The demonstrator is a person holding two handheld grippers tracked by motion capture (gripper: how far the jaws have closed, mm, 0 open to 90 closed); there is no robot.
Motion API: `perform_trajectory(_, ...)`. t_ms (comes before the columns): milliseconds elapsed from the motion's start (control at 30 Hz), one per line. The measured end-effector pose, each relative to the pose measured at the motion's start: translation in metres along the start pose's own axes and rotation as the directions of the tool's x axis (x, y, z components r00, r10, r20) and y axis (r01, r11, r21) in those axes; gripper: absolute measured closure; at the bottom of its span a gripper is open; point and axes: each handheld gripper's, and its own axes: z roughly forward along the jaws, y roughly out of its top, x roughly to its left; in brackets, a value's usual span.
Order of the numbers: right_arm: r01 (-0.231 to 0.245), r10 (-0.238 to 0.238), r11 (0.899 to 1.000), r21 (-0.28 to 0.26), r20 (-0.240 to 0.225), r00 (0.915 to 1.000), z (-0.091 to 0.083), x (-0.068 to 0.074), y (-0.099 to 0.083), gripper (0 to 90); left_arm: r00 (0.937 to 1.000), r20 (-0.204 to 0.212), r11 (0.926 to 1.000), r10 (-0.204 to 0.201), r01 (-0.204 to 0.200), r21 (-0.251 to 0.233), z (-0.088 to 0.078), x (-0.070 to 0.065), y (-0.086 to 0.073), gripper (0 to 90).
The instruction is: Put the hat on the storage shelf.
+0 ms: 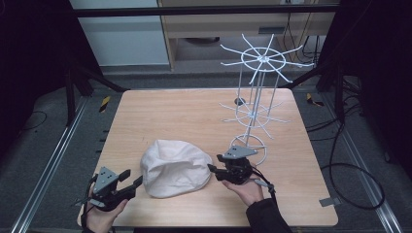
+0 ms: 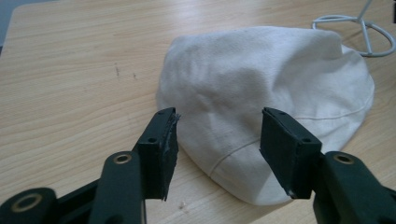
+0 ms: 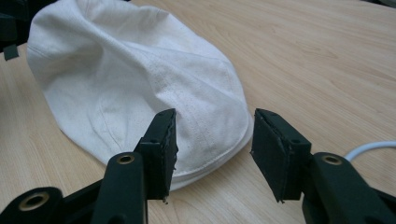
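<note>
From the high view, I am flanking the white cap (image 1: 176,168) on the wooden table (image 1: 160,116), my left gripper (image 1: 127,185) and right gripper (image 1: 214,170) both gaping empty, the right probably nearer. Through my left gripper view its edge (image 2: 243,149) is lying just ahead. Through my right gripper view its layered rim (image 3: 219,156) is sitting between my spread jaws.

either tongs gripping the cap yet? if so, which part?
Nothing is held. Left tongs and right tongs are both open, one at each side of the white cap, its edge in front of the jaws, not clamped.
</note>
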Motion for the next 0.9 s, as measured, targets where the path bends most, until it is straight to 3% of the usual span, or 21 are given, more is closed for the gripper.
perform_trajectory(233, 0.011, -0.010, 0.999, 0.042, -0.013, 0.9999, 0.020, 0.003, -0.002, 50.0, 0.9990, 0.028, 0.9985, 0.036, -0.037, 0.041, 0.009, -0.012, -0.004, 41.7)
perform_trajectory(500, 0.015, -0.012, 0.998, 0.068, -0.035, 0.9993, 0.034, 0.004, -0.005, 51.3, 0.9982, 0.024, 0.9931, 0.055, -0.057, 0.102, 0.021, -0.019, -0.007, 44.8)
perform_trajectory(700, 0.040, -0.037, 0.995, 0.090, -0.031, 0.9988, 0.044, 0.004, -0.008, 56.6, 0.9984, 0.018, 0.9871, 0.054, -0.056, 0.150, 0.033, -0.019, -0.010, 54.6)
perform_trajectory(900, 0.081, -0.079, 0.990, 0.114, -0.024, 0.9966, 0.045, 0.007, -0.009, 76.3, 0.9991, 0.017, 0.9845, 0.038, -0.041, 0.170, 0.039, -0.015, -0.009, 72.4)
